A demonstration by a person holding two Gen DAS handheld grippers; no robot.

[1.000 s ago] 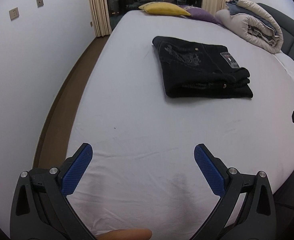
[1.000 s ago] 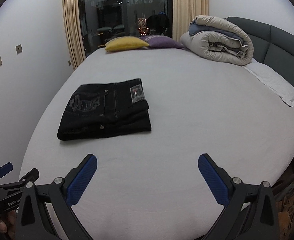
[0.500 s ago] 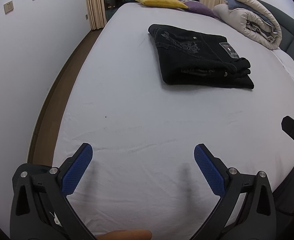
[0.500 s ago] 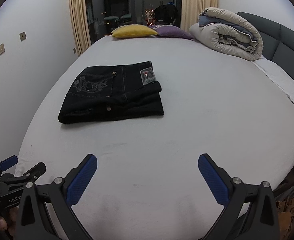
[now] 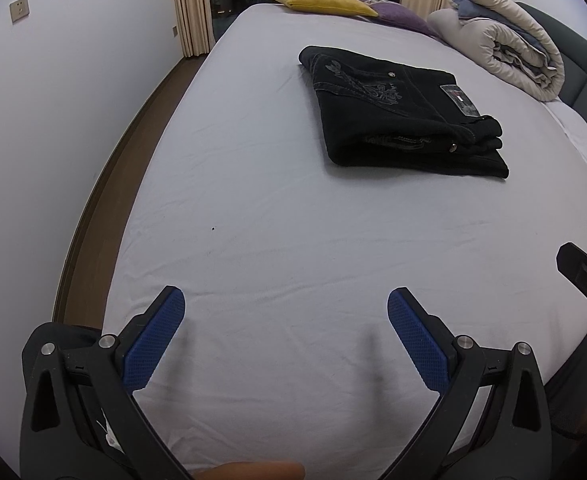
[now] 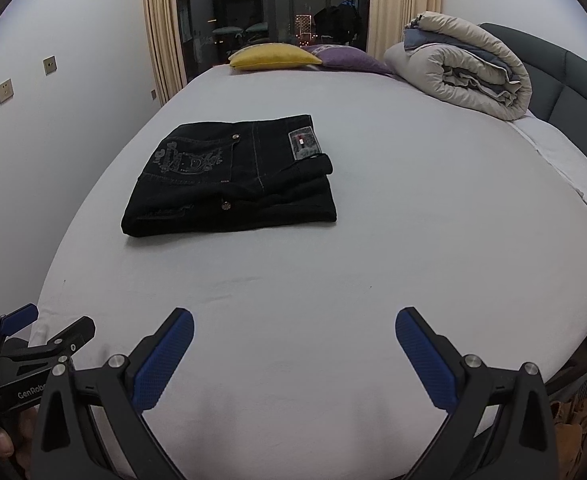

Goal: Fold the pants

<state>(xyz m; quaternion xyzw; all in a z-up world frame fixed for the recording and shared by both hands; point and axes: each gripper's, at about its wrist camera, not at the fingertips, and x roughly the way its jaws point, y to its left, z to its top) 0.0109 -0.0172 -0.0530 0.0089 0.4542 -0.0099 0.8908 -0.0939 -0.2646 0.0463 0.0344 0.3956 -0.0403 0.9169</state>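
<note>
Black pants (image 5: 397, 112) lie folded into a flat rectangle on the white bed sheet (image 5: 277, 232), with an embroidered pocket and a label on top. They also show in the right wrist view (image 6: 233, 176), left of centre. My left gripper (image 5: 285, 308) is open and empty above the bed's near end, well short of the pants. My right gripper (image 6: 293, 328) is open and empty, also short of the pants. Each gripper shows at the edge of the other's view, the right one (image 5: 585, 272) and the left one (image 6: 25, 344).
A rolled duvet (image 6: 461, 72) lies at the far right by the dark headboard (image 6: 565, 80). A yellow pillow (image 6: 273, 56) and a purple pillow (image 6: 349, 60) lie at the far end. A white pillow (image 6: 565, 160) lies on the right. A wall and a strip of floor (image 5: 105, 184) run along the left.
Both grippers have moved in over the bed towards the pants and stayed open. The pants have not moved.
</note>
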